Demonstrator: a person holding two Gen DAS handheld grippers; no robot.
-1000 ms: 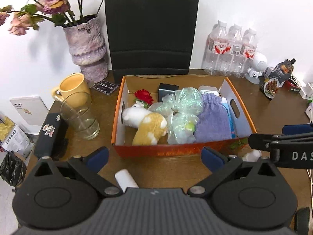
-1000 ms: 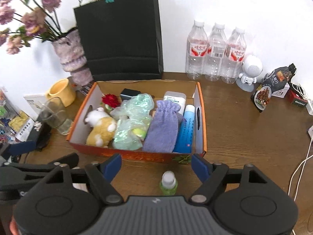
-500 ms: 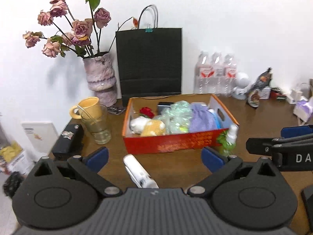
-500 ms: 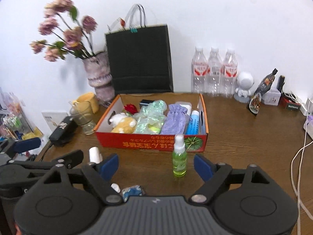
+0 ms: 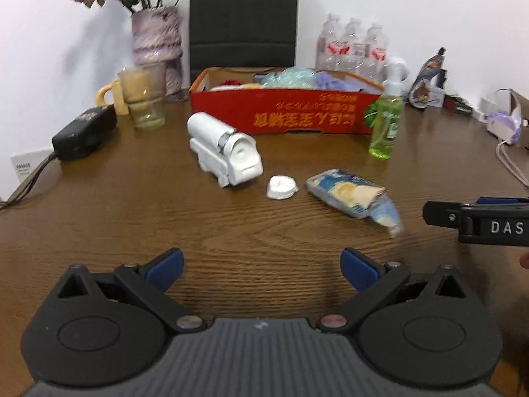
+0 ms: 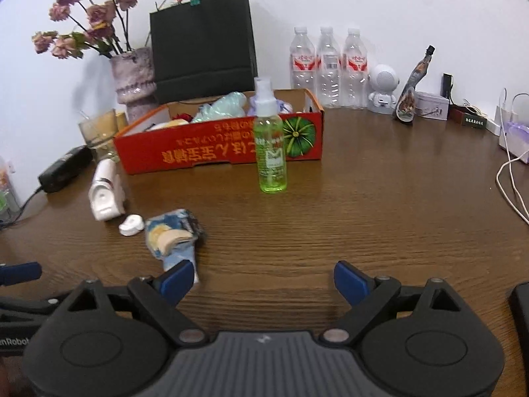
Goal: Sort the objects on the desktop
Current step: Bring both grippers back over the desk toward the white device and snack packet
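Note:
A red cardboard box (image 5: 297, 115) (image 6: 215, 152) filled with soft toys and pouches stands mid-table. In front of it lie a white device (image 5: 224, 152) (image 6: 105, 192), a small white cap (image 5: 281, 187) (image 6: 131, 225) and a blue-and-yellow packet (image 5: 350, 195) (image 6: 172, 235). A green spray bottle (image 5: 385, 122) (image 6: 269, 145) stands upright by the box's front corner. My left gripper (image 5: 261, 264) is open over bare wood, short of the loose items. My right gripper (image 6: 264, 279) is still opening with nothing between its jaws; the packet lies just beyond its left finger.
A glass (image 5: 145, 99), yellow mug (image 5: 110, 97), vase (image 5: 157, 39) and black adapter (image 5: 84, 129) sit at the left. A black paper bag (image 6: 201, 56), water bottles (image 6: 327, 66) and a white robot figure (image 6: 382, 89) line the wall. White cables (image 6: 510, 182) trail at the right.
Both grippers have sunk and drawn back from the box, from above it to low over the table. The cap and packet have come into view. The right jaws stand wider.

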